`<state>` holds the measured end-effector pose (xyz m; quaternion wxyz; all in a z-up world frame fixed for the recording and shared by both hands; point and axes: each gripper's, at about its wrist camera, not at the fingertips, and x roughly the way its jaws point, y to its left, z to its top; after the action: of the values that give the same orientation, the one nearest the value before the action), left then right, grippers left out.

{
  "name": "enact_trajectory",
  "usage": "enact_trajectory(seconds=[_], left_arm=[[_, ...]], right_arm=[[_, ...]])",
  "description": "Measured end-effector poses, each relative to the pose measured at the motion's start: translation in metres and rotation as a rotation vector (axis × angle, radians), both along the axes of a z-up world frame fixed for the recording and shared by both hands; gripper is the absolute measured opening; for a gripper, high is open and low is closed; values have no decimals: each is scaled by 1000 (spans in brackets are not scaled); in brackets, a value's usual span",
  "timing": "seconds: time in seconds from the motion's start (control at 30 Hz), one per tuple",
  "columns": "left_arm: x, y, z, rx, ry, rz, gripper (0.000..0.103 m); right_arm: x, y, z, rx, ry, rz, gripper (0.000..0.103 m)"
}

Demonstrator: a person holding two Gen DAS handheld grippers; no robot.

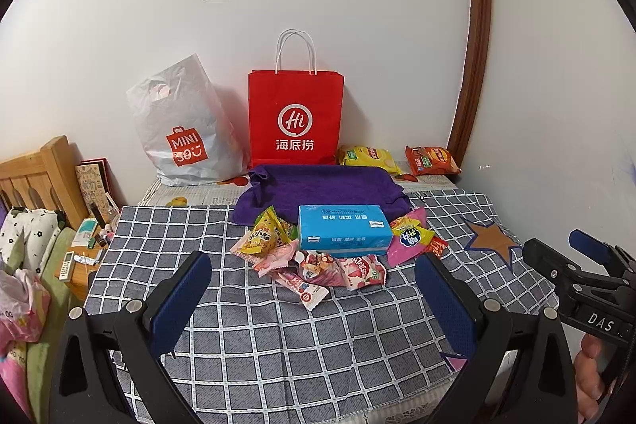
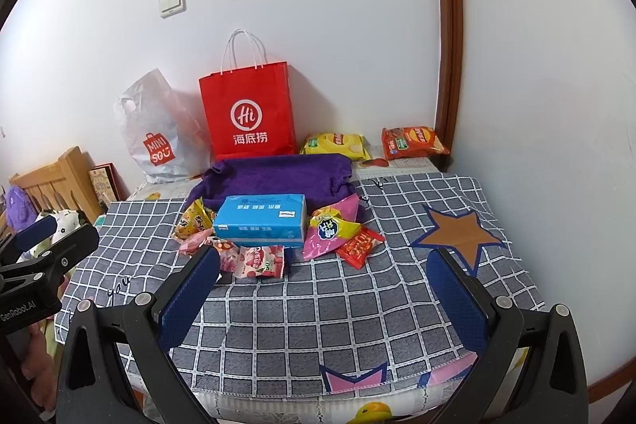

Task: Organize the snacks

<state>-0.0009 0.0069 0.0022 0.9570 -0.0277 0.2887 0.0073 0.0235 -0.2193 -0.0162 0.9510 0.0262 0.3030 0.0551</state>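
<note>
Ahead of both hand-held grippers, on the checked cloth (image 1: 318,336) covering the table, the snacks lie in a loose heap around a blue tissue pack (image 1: 342,231). The left hand-held gripper (image 1: 314,299) points almost straight at the heap, its jaws spread wide with nothing between them. The right hand-held gripper (image 2: 324,299) is equally wide open and empty, and the heap sits ahead of it and slightly toward its left finger. The left one looks the nearer, though only marginally. The tissue pack's long axis runs crosswise to both grippers. Crinkly packets fan out around it: a yellow packet (image 1: 267,235) on its left, pink strawberry packets (image 1: 359,271) in front, a pink-and-yellow packet (image 1: 407,235) on its right. Beyond lie a purple towel (image 1: 322,187), a red paper bag (image 1: 296,118), a white plastic bag (image 1: 181,130) and two chip bags (image 1: 369,157) by the wall.
</note>
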Motion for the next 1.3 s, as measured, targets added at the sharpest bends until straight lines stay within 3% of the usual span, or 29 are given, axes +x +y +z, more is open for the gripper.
enact_trajectory(seconds=[1.3], left_arm=[[11, 3, -3, 20, -15, 15, 102]], right_arm=[[3, 7, -3, -17, -53, 54, 102]])
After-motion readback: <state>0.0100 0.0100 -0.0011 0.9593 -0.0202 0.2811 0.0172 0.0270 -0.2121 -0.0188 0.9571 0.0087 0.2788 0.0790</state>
